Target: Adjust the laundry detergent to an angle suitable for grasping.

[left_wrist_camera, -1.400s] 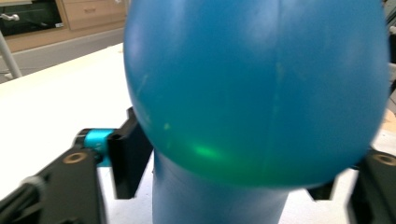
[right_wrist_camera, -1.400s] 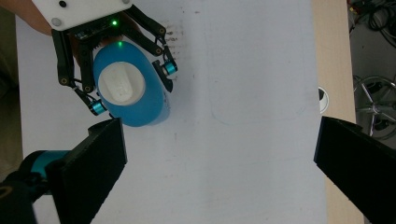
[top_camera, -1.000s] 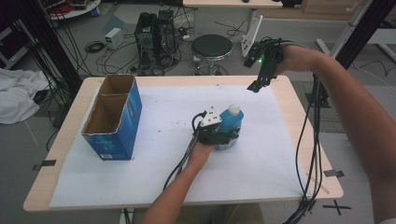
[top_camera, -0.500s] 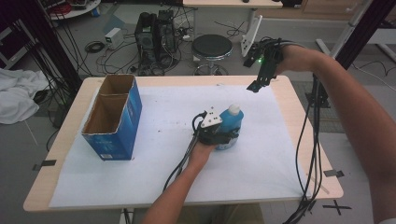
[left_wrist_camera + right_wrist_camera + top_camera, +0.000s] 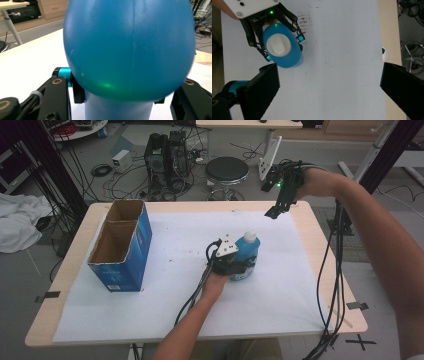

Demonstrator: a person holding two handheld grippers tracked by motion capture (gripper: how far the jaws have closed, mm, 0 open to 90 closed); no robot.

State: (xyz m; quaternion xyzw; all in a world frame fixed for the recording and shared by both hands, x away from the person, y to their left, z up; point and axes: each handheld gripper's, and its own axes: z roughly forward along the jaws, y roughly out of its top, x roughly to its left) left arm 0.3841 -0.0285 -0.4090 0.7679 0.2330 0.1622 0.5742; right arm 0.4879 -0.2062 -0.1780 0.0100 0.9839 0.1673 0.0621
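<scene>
A blue bottle (image 5: 247, 251) with a white cap stands upright near the middle of the white paper sheet (image 5: 170, 235). My left gripper (image 5: 243, 265) comes at it from the near side, its jaws pressed on both flanks of the bottle's lower body (image 5: 130, 50). High over the table's far right edge hangs my right gripper (image 5: 276, 211), pointing down. Its jaws stand wide apart with nothing between them (image 5: 329, 92). From up there the bottle's cap (image 5: 279, 46) and the left gripper (image 5: 284, 49) around it lie below and to the left.
An open-topped blue cardboard box (image 5: 122, 245) with two compartments stands at the table's left. Cables (image 5: 332, 280) hang off the right edge. Behind the table are a stool (image 5: 227, 170) and a computer tower (image 5: 167, 152).
</scene>
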